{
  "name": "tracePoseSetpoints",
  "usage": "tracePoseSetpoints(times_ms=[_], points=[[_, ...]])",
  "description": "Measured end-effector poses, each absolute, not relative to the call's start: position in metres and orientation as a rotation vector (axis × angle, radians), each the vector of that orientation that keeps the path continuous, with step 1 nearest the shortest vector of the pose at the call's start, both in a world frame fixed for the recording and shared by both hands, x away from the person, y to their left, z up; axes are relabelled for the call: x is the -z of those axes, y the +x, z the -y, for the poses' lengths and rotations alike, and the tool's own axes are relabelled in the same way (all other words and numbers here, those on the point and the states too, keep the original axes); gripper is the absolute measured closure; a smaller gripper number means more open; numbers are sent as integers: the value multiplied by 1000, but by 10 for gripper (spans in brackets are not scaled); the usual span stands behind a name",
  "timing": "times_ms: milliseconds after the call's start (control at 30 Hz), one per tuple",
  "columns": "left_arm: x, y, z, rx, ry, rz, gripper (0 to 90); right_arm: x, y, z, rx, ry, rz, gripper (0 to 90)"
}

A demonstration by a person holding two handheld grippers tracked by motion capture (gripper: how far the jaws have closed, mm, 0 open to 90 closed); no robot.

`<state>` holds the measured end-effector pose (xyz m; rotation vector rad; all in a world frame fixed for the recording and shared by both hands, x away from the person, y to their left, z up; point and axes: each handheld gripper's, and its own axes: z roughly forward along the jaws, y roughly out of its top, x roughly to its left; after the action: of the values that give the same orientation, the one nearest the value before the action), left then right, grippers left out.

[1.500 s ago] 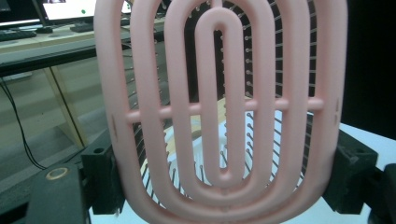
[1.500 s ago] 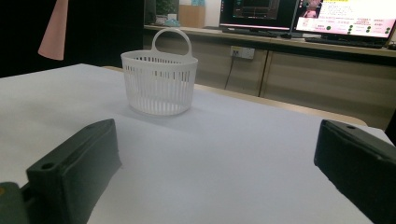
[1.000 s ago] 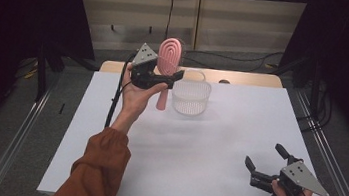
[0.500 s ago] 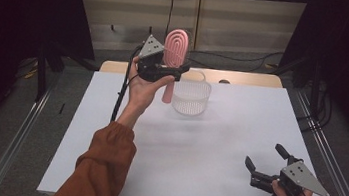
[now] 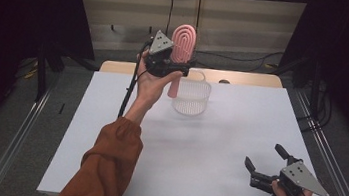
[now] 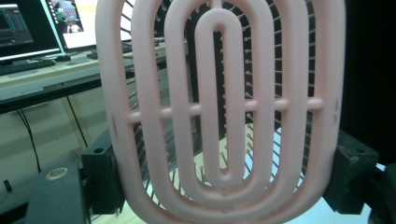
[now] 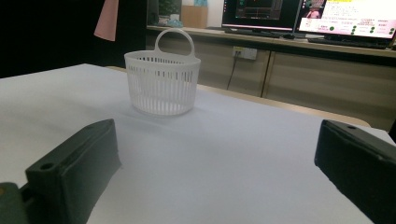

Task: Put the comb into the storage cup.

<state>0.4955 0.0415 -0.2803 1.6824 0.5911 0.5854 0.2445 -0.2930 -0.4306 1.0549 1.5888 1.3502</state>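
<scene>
- The left gripper (image 5: pixel 178 68) was raised above the far edge of the table, its jaws clamped on the pink hairbrush (image 5: pixel 182 48). In the left gripper view the jaws pressed against both sides of the brush's slotted oval head (image 6: pixel 219 116), with bristles showing through the slots.
- Compared with a second earlier, the brush had travelled up and towards the right in the high view, from a spot beside the basket's left rim to one over it. The head stood upright, and the handle pointed down at the white basket (image 5: pixel 191 97).
- The handle's lower end appeared to dip just inside or in front of the basket's near-left rim; whether it touched the rim could not be told.
- That shift suggested the brush was being lined up for a drop into the basket. The likely remaining step was to lower it handle-first and let go, taking care not to tip the light basket.
- The basket stood upright on the white table cover (image 5: pixel 195 156), well away from the near edge, its loop handle (image 7: pixel 174 39) up.
- The right gripper (image 5: pixel 267 167) rested low by the near right corner, jaws spread wide with nothing between them. It had not moved over the same second, and its view looked across bare table towards the basket.
</scene>
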Motion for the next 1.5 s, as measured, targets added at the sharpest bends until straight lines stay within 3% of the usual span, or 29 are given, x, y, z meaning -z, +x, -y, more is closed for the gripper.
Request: tracePoseSetpoints(times_ms=[1500], points=[[325, 527, -4, -628, 1673, -624, 191, 430, 242, 294, -1355, 1057, -1595, 0]])
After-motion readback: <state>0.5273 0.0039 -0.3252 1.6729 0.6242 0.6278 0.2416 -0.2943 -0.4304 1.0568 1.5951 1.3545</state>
